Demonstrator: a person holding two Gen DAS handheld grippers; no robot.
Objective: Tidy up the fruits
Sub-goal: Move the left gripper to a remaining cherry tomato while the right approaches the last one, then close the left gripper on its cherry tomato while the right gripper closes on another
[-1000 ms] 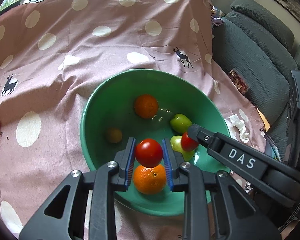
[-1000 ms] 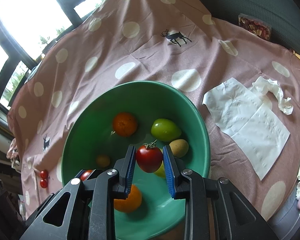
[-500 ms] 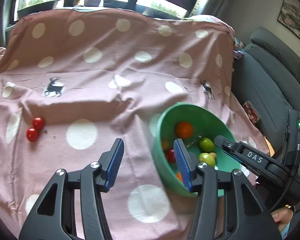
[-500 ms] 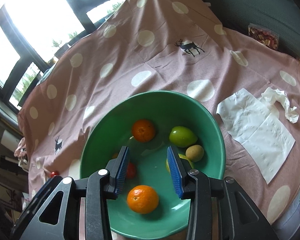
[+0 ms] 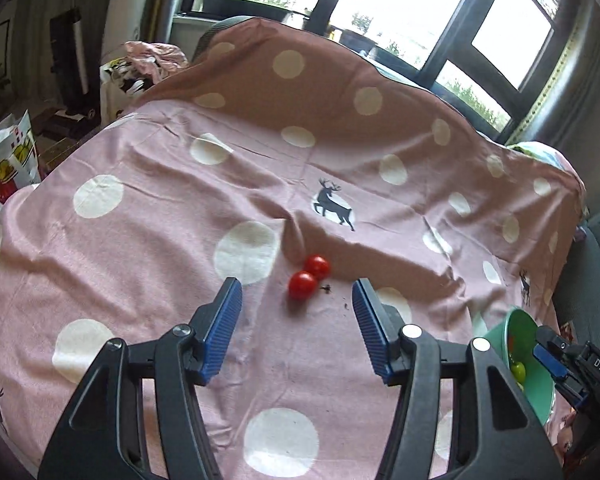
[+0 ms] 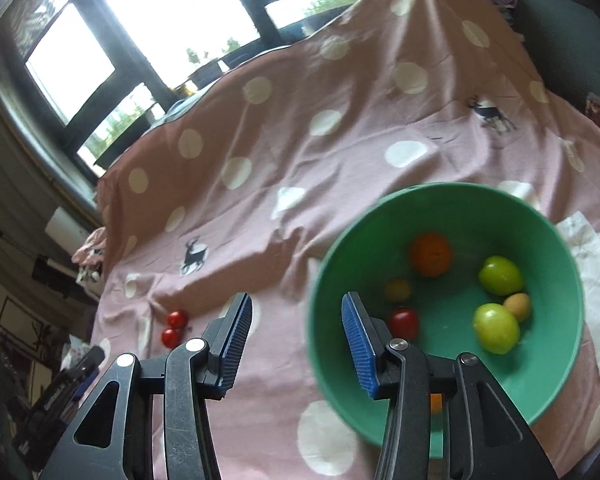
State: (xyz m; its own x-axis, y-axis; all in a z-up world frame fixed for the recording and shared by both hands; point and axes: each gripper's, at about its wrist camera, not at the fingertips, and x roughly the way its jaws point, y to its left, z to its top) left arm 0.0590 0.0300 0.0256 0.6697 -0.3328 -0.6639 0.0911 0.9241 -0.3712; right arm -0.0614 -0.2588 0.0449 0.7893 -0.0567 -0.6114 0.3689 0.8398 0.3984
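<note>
Fingers of the left gripper (image 5: 297, 320) are spread wide and empty above the pink dotted cloth (image 5: 160, 220), just near of two red tomatoes (image 5: 309, 277) that touch each other. Right gripper (image 6: 296, 338) is likewise agape and empty at the left rim of the green bowl (image 6: 556, 384), which holds an orange (image 6: 431, 254), two green fruits (image 6: 496, 328) and a tomato (image 6: 403, 322)

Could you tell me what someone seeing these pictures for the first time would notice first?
Probably the green bowl near the right tool, holding an orange, two green fruits and a red tomato. Next, the two red tomatoes lying touching on the pink polka-dot cloth, just beyond the open left tool. Both tools are empty.
</note>
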